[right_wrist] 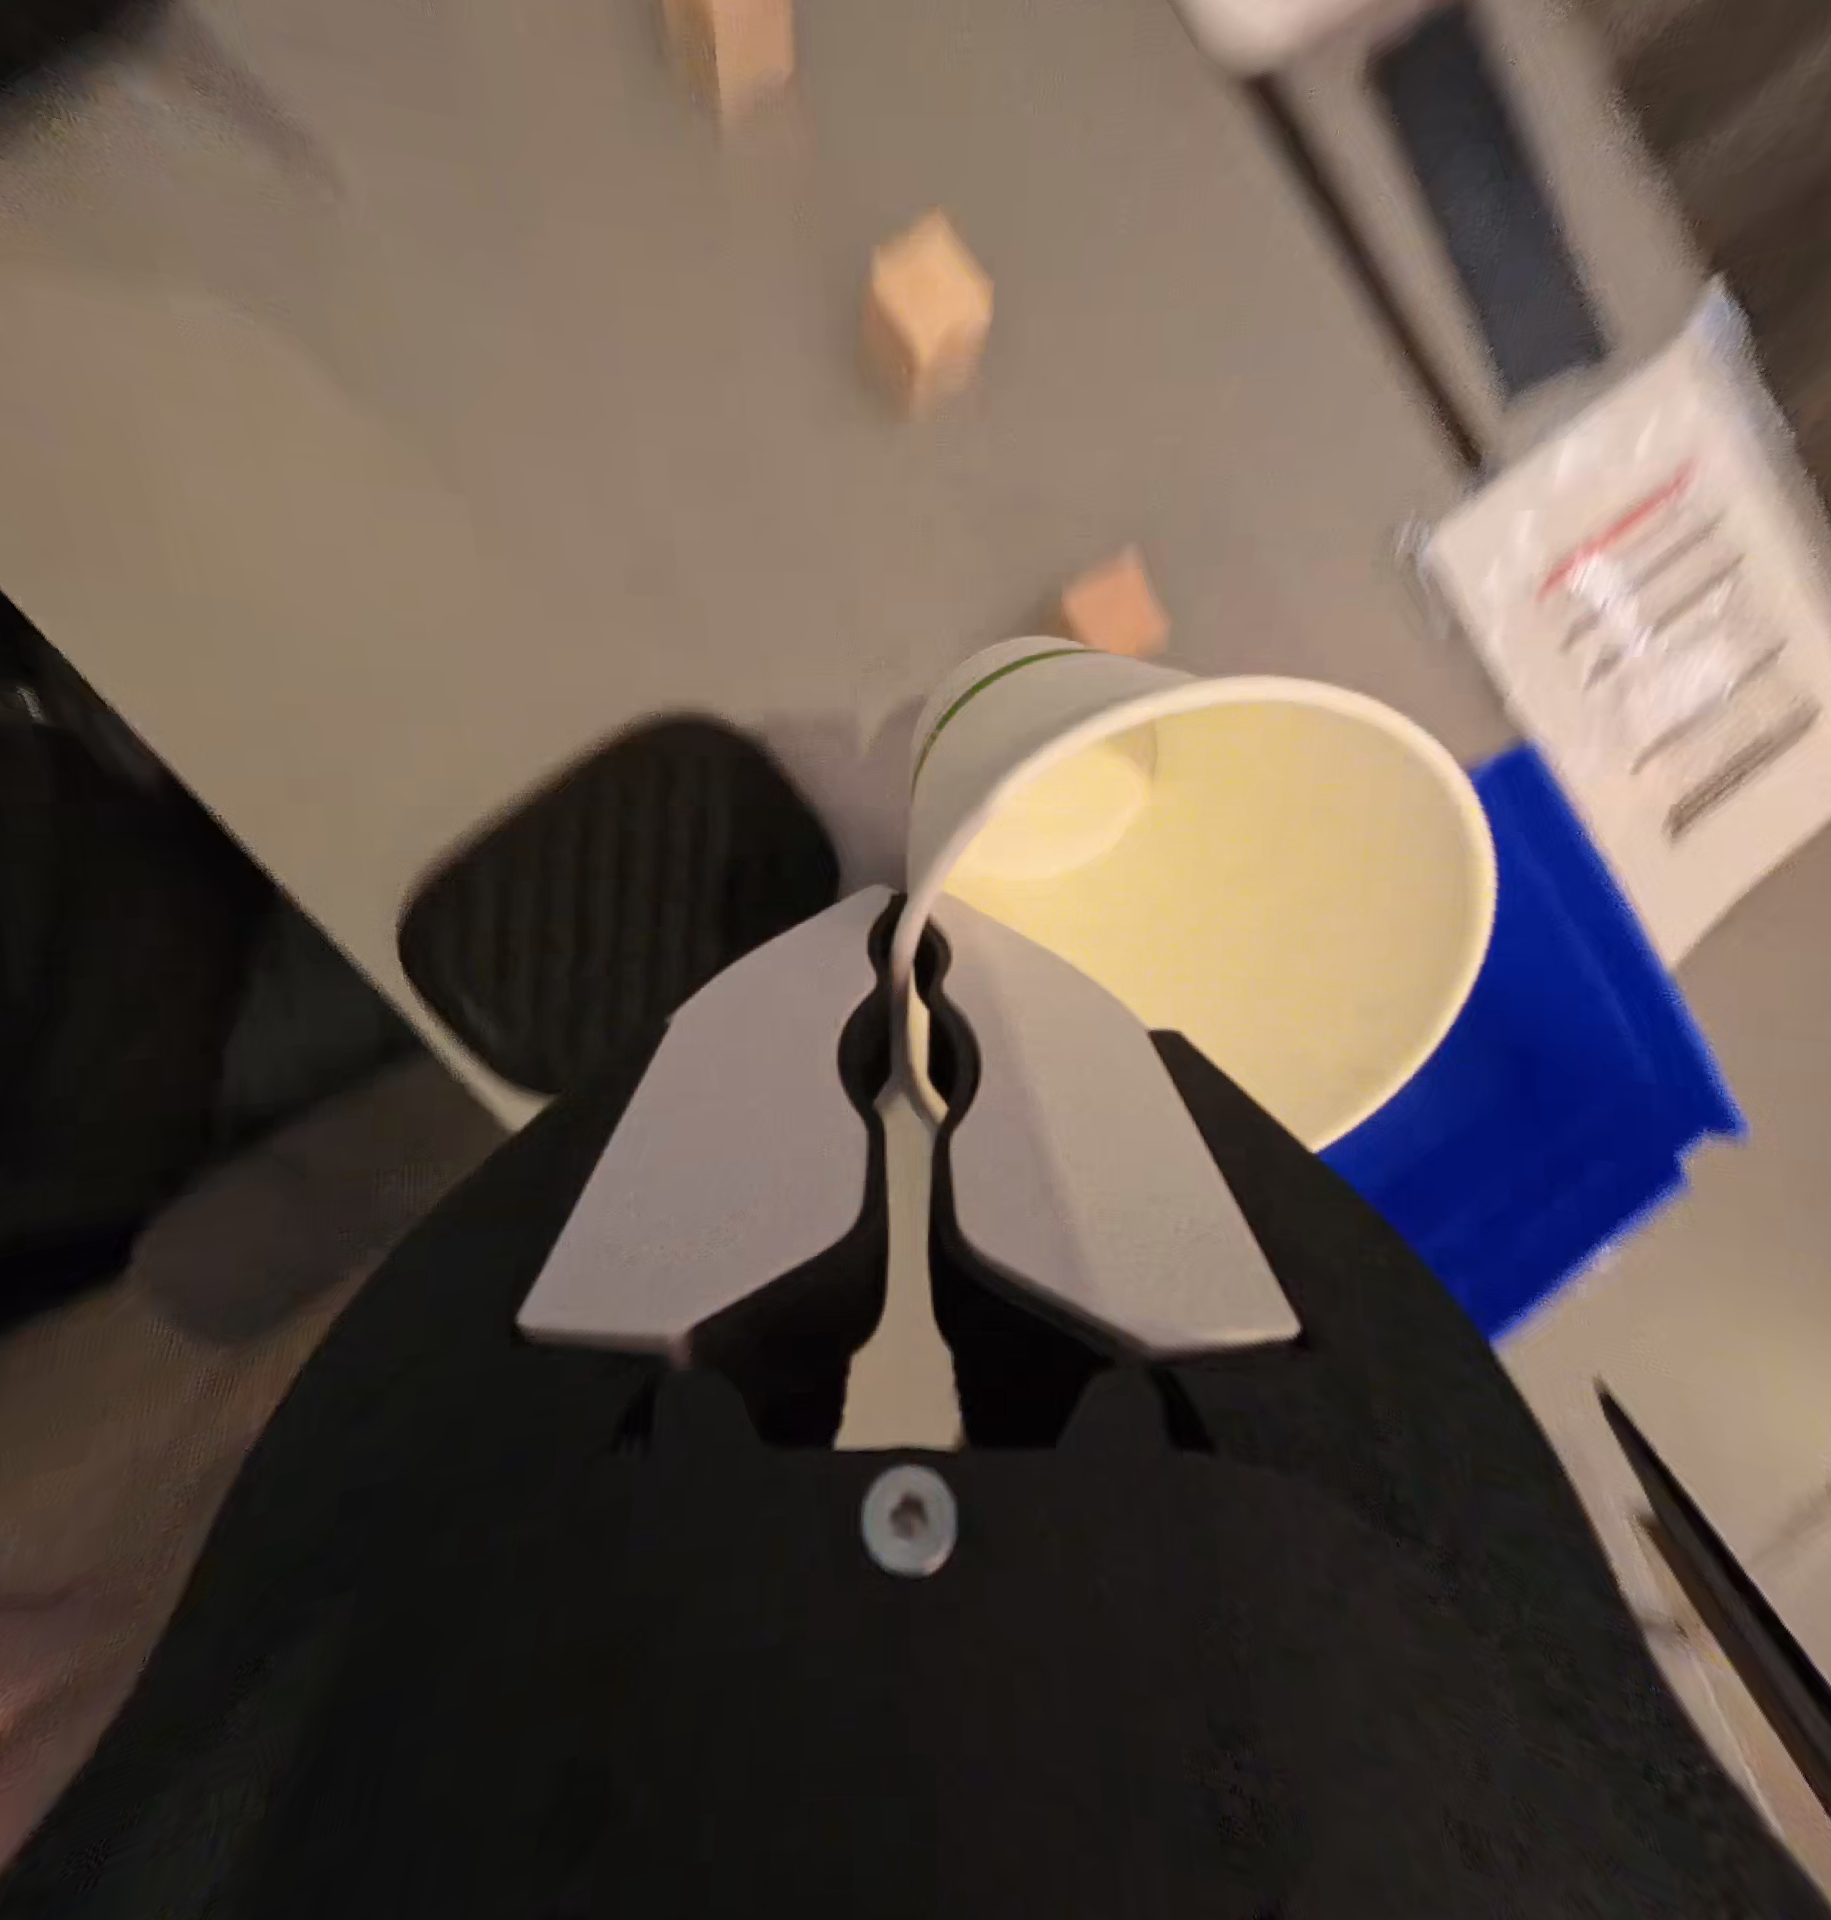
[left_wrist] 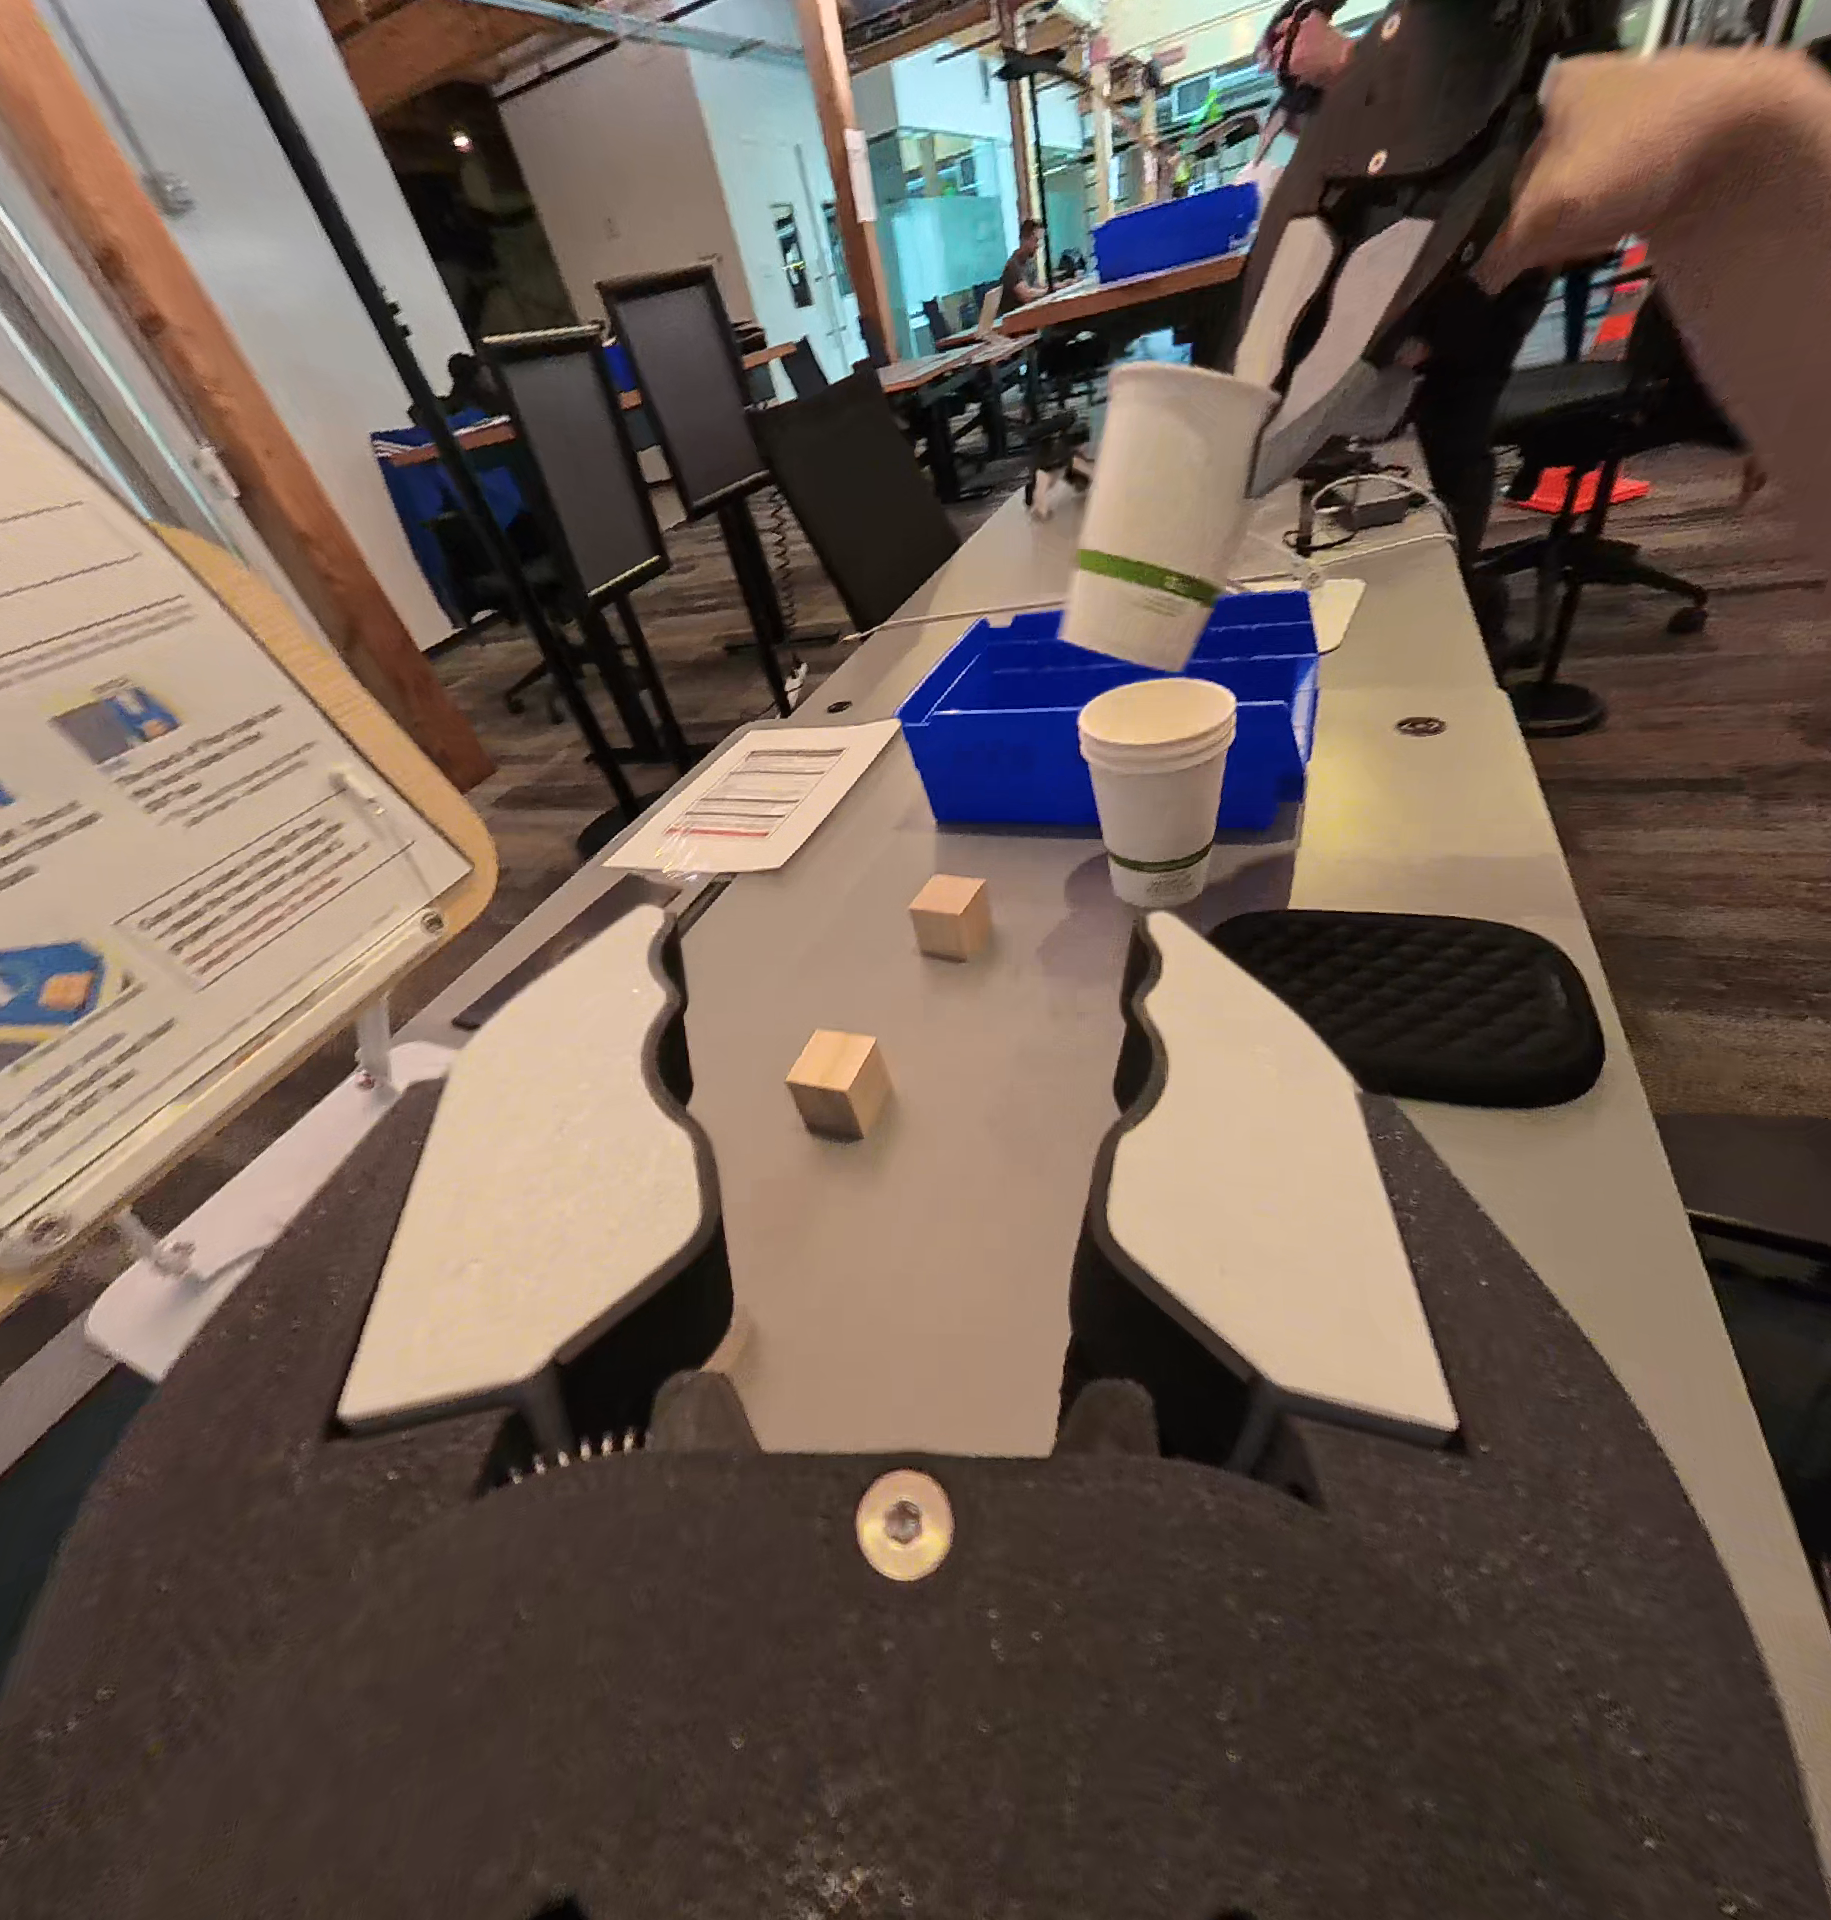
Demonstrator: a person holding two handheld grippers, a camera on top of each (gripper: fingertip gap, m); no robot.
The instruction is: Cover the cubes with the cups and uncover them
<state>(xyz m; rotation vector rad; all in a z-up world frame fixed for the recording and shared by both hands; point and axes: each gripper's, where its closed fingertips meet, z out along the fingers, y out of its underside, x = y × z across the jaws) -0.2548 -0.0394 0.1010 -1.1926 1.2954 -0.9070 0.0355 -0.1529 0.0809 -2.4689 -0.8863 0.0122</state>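
My right gripper [right_wrist: 911, 935] is shut on the rim wall of a white paper cup [right_wrist: 1254, 883] with a green band, and holds it tilted in the air. In the left wrist view this cup [left_wrist: 1160, 520] hangs from the right gripper [left_wrist: 1295, 405] above a stack of white cups [left_wrist: 1157, 790] standing on the grey table [left_wrist: 890, 1299]. Two wooden cubes [left_wrist: 949, 914] [left_wrist: 838, 1084] lie uncovered on the table between the fingers of my left gripper [left_wrist: 906, 930], which is open, empty and above the table. The cubes [right_wrist: 926, 312] [right_wrist: 1113, 608] look blurred in the right wrist view.
A blue bin [left_wrist: 1004, 748] stands behind the cup stack. A black quilted pad [left_wrist: 1410, 1008] lies to the right of the cubes, a printed sheet [left_wrist: 755, 805] to the left. An instruction board [left_wrist: 163, 779] leans at the far left. A person's arm [left_wrist: 1721, 208] holds the right gripper.
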